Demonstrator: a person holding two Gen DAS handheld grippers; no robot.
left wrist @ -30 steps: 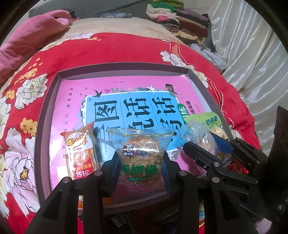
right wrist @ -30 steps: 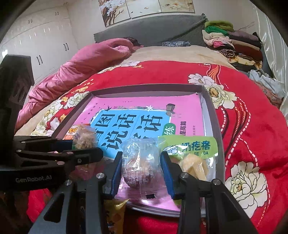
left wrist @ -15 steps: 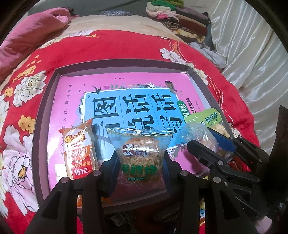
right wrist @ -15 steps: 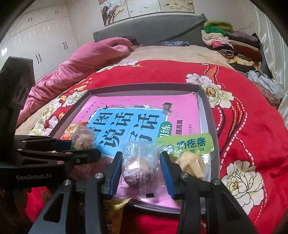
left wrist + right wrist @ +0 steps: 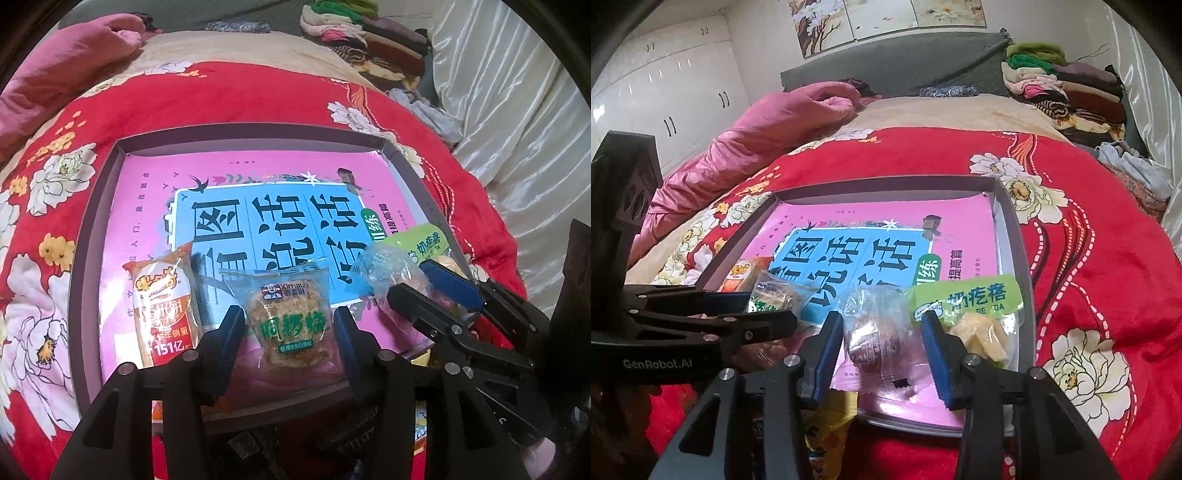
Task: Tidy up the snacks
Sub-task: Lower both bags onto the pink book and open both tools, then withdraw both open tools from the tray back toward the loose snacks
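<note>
Both tongs, left (image 5: 288, 332) and right (image 5: 882, 339), have spread off their packets (image 5: 290, 317), long axes pointing away.

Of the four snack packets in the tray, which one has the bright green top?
The rightmost packet, by the tray's right wall. Its header is bright green over a pale yellow snack; the others are orange, clear with green lettering, and plain clear.

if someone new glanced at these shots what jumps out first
The pink book with a blue title panel fills a shallow tray on the red floral quilt. Four snack packs line the tray's near edge, and each open gripper, left and right, brackets one.
</note>
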